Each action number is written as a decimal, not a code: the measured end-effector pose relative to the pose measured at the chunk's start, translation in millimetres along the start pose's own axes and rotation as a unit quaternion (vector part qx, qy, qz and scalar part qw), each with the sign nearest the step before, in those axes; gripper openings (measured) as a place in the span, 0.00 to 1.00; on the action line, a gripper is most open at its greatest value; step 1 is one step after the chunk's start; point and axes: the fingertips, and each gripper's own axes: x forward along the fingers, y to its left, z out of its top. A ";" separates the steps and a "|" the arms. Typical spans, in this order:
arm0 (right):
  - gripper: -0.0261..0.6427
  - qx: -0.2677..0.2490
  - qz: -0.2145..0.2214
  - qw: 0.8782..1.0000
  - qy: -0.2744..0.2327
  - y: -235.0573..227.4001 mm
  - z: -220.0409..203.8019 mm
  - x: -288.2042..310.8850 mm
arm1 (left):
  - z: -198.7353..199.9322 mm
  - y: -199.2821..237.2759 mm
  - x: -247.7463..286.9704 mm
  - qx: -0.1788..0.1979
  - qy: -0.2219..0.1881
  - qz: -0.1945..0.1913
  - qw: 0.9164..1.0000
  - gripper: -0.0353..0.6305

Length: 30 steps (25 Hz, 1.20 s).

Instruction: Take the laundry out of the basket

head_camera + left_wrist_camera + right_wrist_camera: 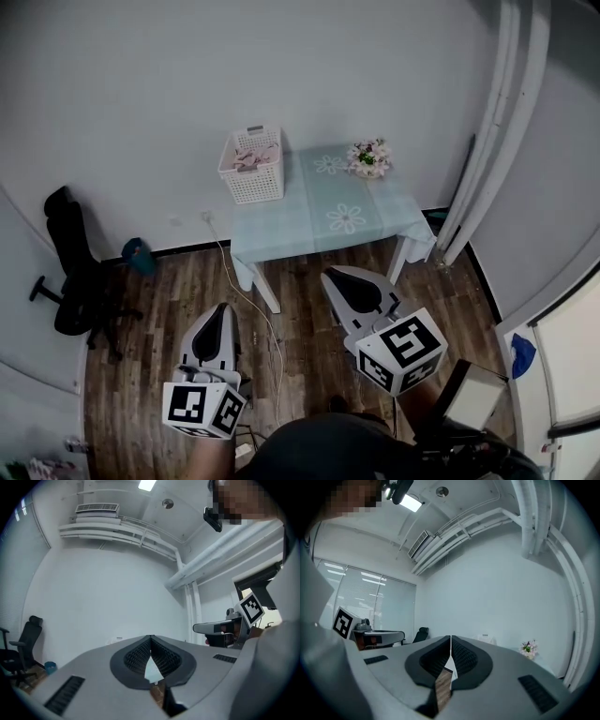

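My left fingers (138,656) and right fingers (436,657) are clenched shut on nothing. The basket (251,178) — laundry (249,157) heaped inside — stands at the far left corner of the tabletop (309,223), well ahead, more in line with my left hand. Only the head view shows the laundry.
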 end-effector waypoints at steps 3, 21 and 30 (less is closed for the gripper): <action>0.06 -0.002 0.010 1.000 0.005 -27.6 -2.5 10.4 | -0.4 -8.2 30.0 -0.001 -0.003 -0.009 1.000 0.07; 0.07 -0.001 0.024 0.999 0.024 -101.3 -26.8 102.2 | -31.0 37.8 129.5 -0.012 0.035 0.015 0.999 0.07; 0.06 -0.016 -0.002 1.000 0.019 -123.2 -9.7 173.0 | -22.8 88.9 190.3 -0.003 0.022 -0.007 1.000 0.07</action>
